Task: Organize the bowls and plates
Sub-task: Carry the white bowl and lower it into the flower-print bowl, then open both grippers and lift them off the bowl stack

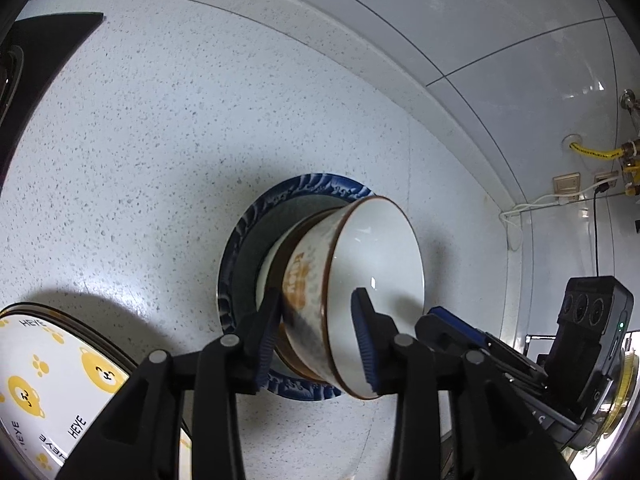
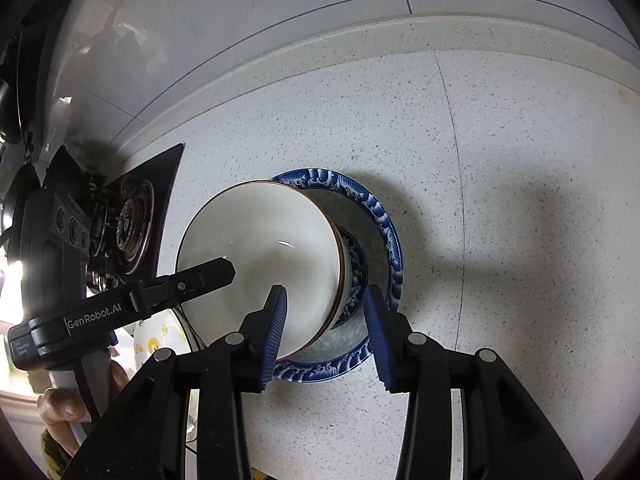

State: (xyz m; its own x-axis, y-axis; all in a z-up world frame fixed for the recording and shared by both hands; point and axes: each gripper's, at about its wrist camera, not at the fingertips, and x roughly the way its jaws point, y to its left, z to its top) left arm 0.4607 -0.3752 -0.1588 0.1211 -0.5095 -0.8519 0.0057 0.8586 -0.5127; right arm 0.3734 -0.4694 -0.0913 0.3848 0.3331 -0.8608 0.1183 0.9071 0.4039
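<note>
A white bowl with a brown rim and orange print (image 1: 360,280) sits in a blue-patterned plate (image 1: 256,220) on the speckled counter. My left gripper (image 1: 316,340) straddles the bowl's near wall, one finger outside and one inside, with a small gap showing. In the right wrist view the bowl (image 2: 260,248) stands stacked on a blue-patterned bowl (image 2: 356,276) inside the plate (image 2: 384,220). My right gripper (image 2: 326,328) straddles the bowl's right wall with wide jaws. The left gripper's finger (image 2: 208,276) reaches into the bowl.
A white plate with yellow bears (image 1: 48,380) lies at the lower left. A gas stove (image 2: 132,220) is at the left. A tiled wall with sockets and a yellow hose (image 1: 592,156) runs behind. The right gripper's body (image 1: 580,340) is close at the right.
</note>
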